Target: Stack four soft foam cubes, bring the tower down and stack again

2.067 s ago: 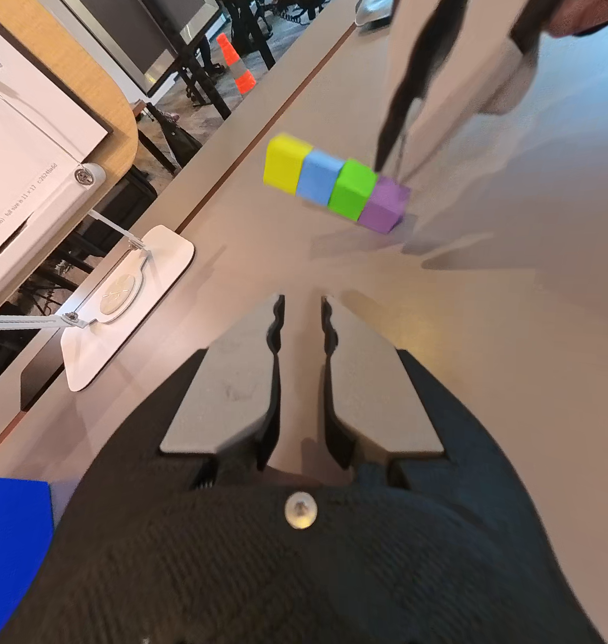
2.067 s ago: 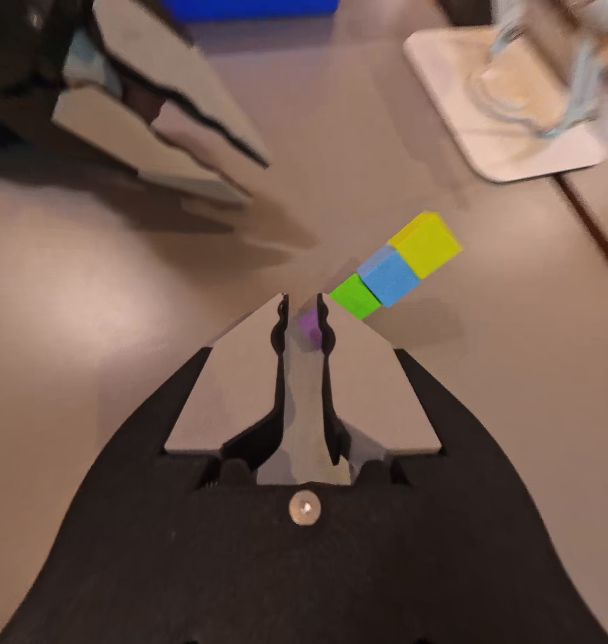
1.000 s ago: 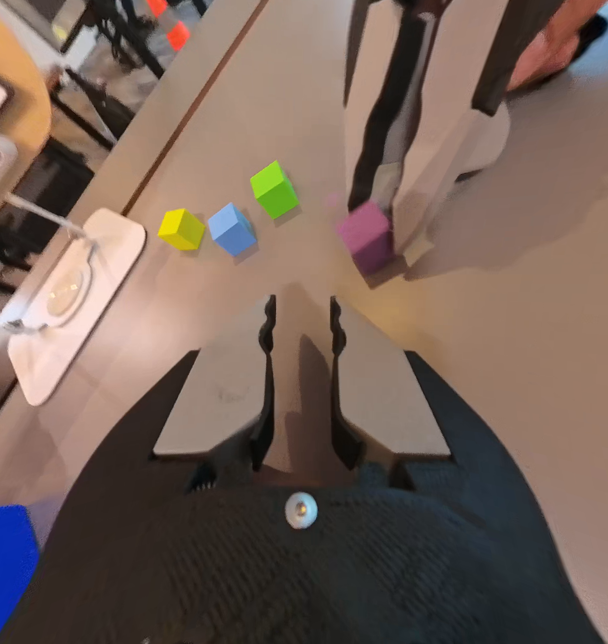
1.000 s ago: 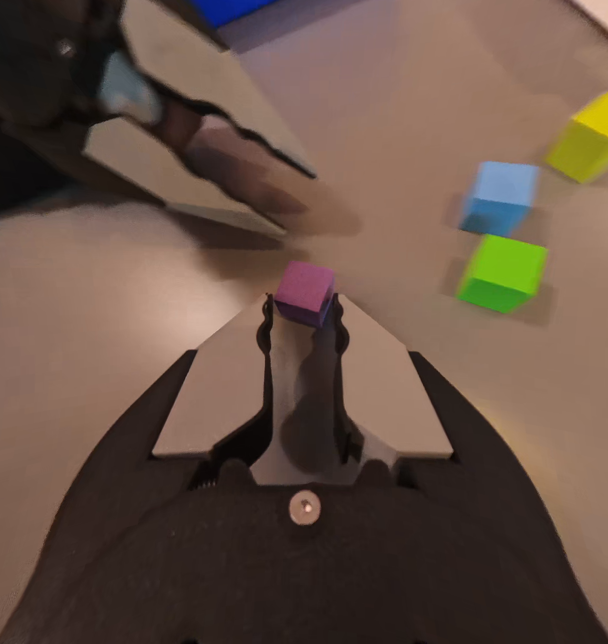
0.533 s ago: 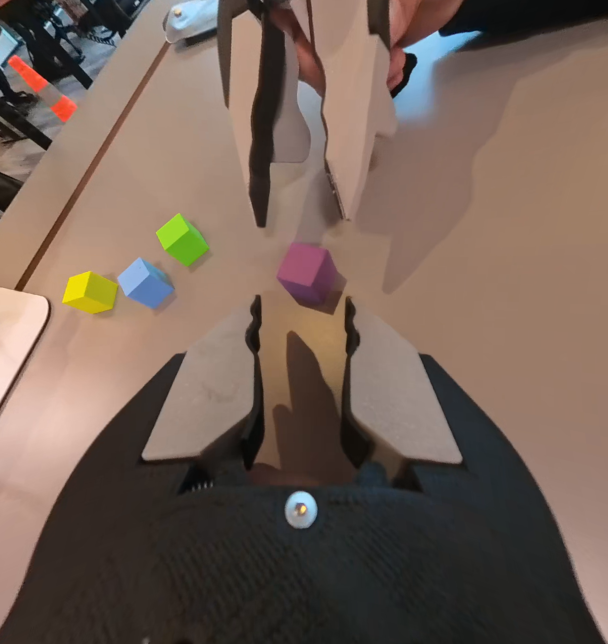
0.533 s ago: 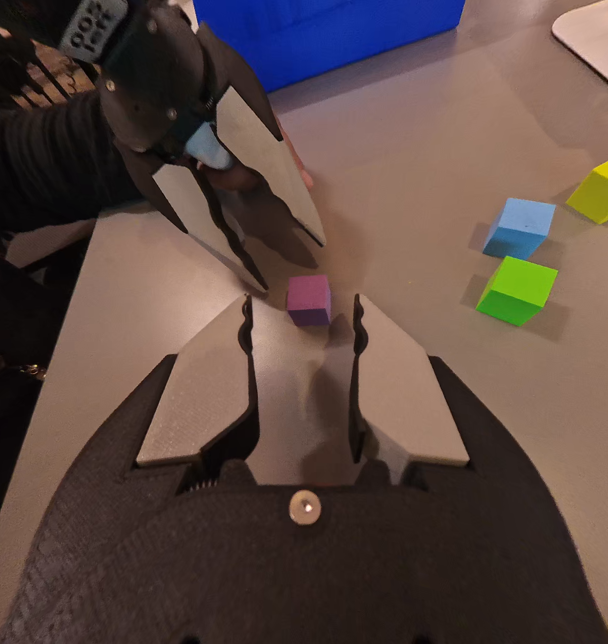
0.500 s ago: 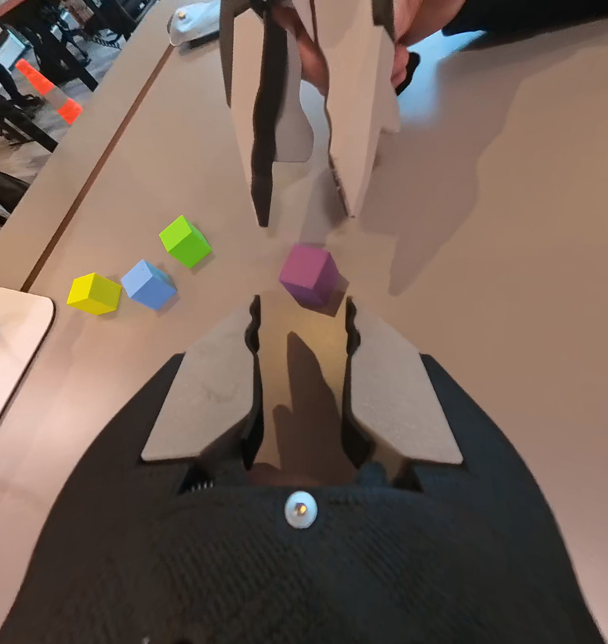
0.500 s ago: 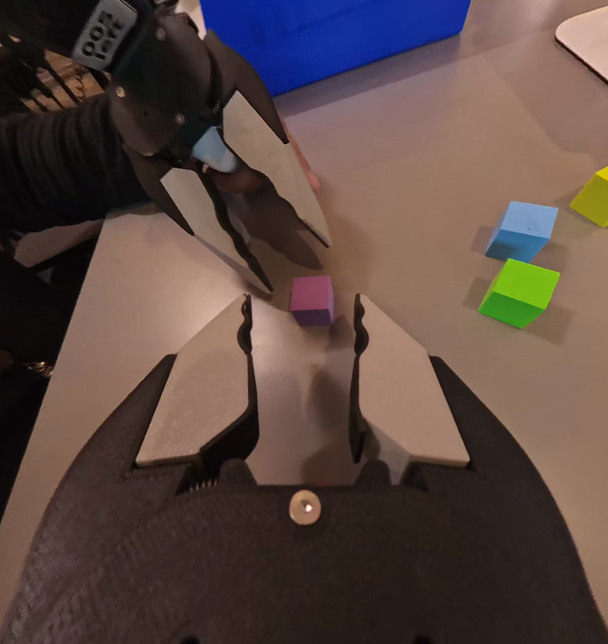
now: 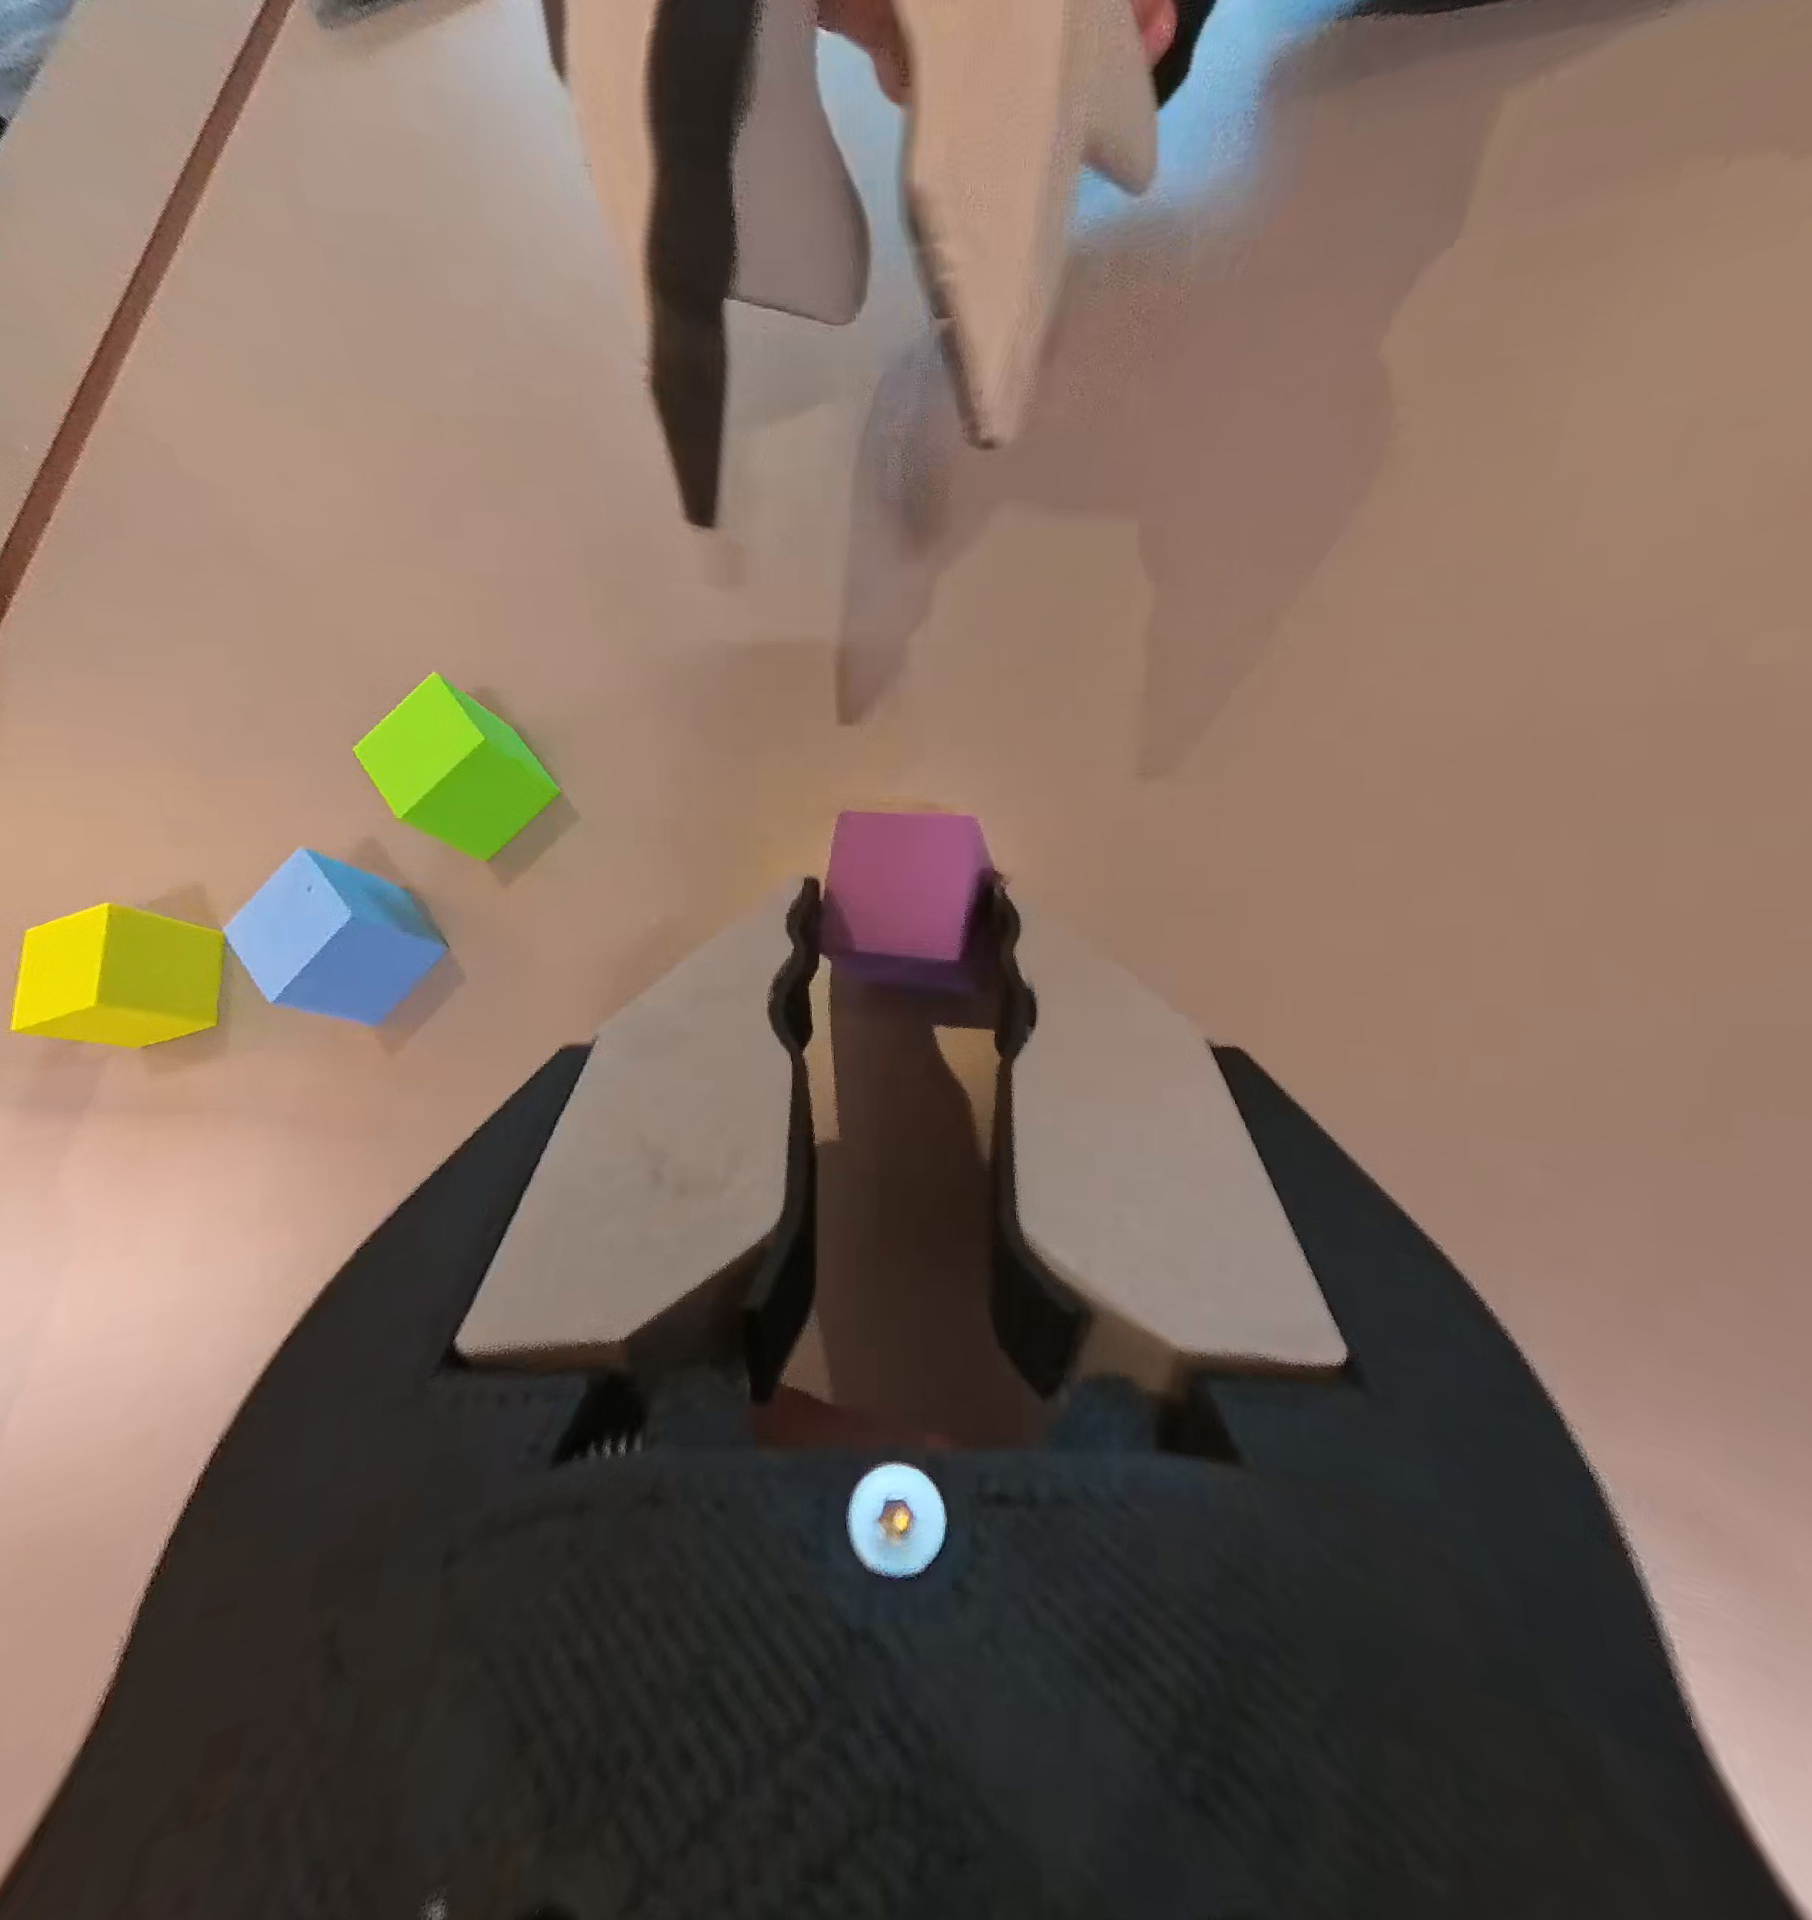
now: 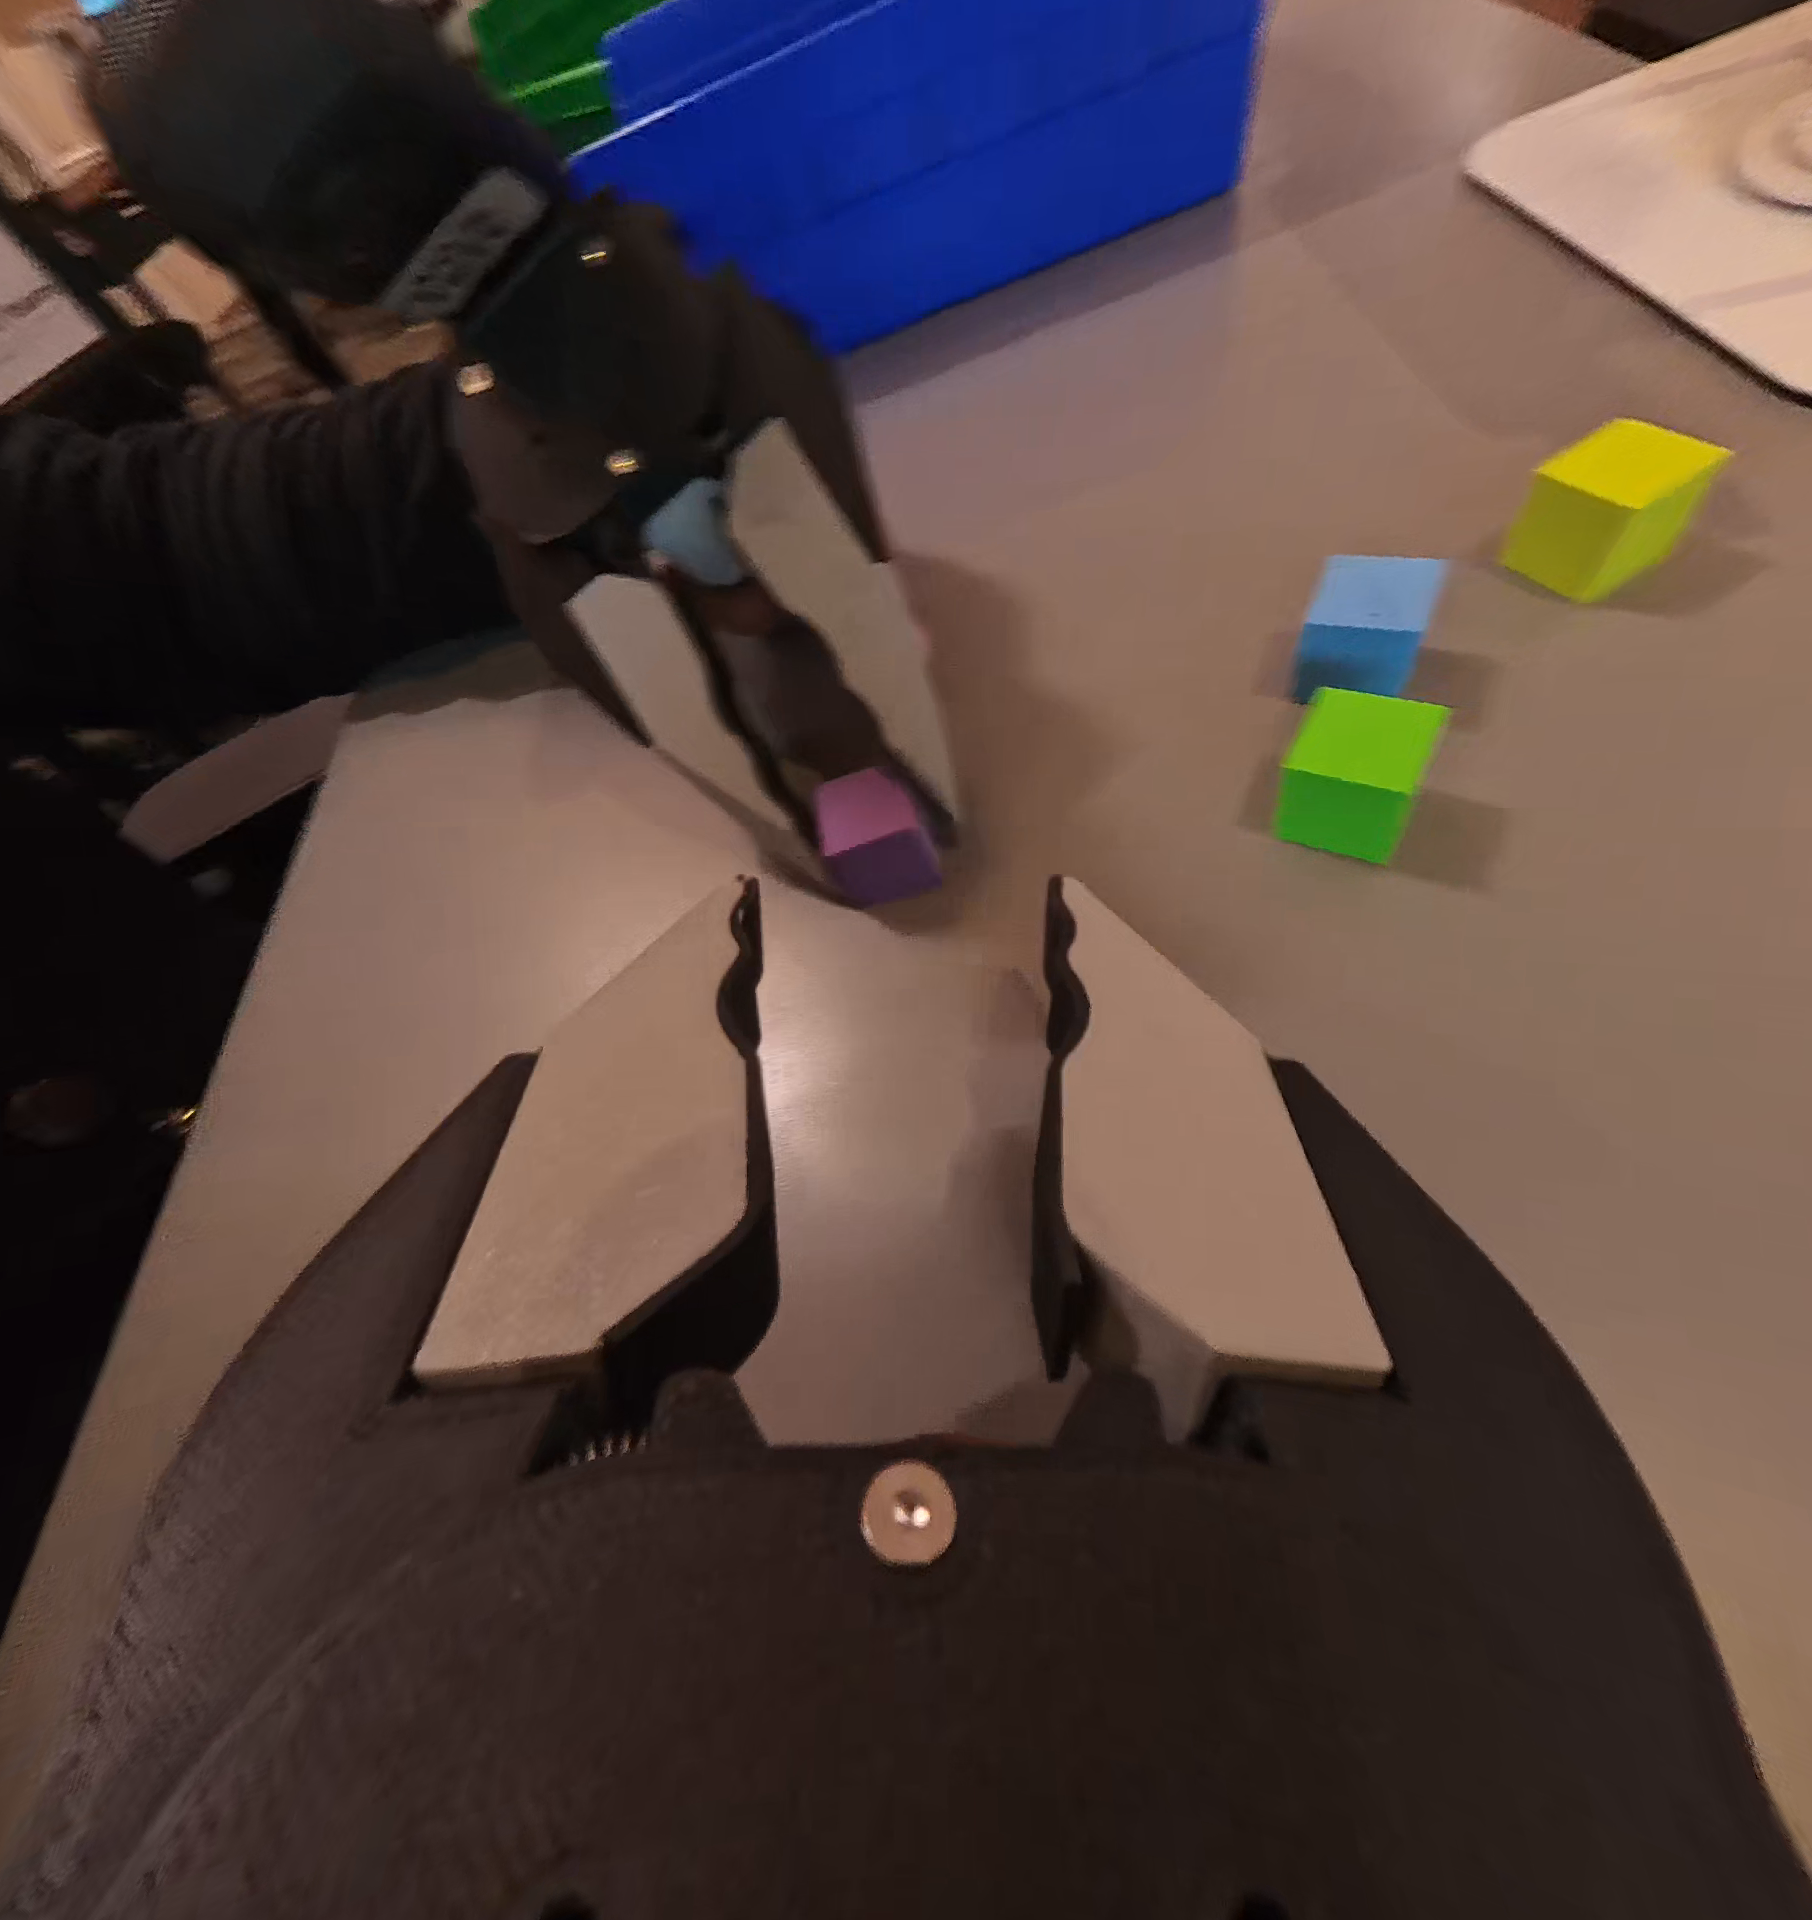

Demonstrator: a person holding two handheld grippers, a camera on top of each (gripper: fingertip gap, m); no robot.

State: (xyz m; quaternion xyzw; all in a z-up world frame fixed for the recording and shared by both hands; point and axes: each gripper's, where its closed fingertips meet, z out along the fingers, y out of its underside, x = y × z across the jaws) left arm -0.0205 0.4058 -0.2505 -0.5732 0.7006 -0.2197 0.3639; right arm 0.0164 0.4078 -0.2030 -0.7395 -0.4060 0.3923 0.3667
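Purple cube (image 9: 904,885) sits clamped between left hand-held gripper (image 9: 902,914) tips; right hand-held gripper (image 10: 902,904) gapes empty.

white tray (image 10: 1660,223) cut off at edge; blue bin (image 10: 933,156) blurred

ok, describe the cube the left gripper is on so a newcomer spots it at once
Start at the grey table. Three cubes lie loose together toward one side: yellow cube, blue cube, green cube. The purple cube sits apart from them, the only one pinched between the left gripper fingertips.
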